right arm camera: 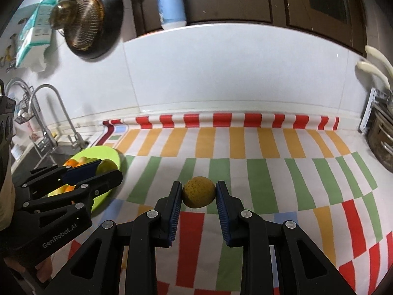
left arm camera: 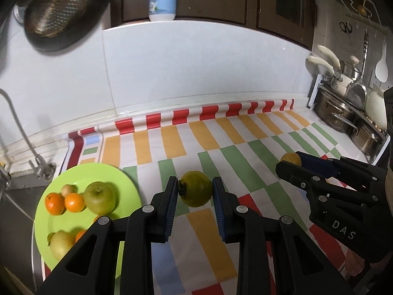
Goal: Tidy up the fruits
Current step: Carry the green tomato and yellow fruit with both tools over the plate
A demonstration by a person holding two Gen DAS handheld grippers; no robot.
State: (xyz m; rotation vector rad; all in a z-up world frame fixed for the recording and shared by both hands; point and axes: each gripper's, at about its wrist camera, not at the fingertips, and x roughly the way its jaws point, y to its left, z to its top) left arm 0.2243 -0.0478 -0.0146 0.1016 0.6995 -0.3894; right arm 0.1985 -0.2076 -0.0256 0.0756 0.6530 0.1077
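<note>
Left gripper (left arm camera: 195,191): I see its pads on either side of a green tomato (left arm camera: 195,188), touching or nearly so; grip uncertain.
Right gripper (right arm camera: 199,193): I see it closed against a yellow fruit (right arm camera: 199,191) on the striped cloth (right arm camera: 245,172).
Green plate (left arm camera: 56,221): at the cloth's left edge, holding an apple (left arm camera: 100,197), oranges (left arm camera: 73,202) and a pear (left arm camera: 61,244).

Green tomato (left arm camera: 195,188), yellow fruit (right arm camera: 199,191) — on cloth
</note>
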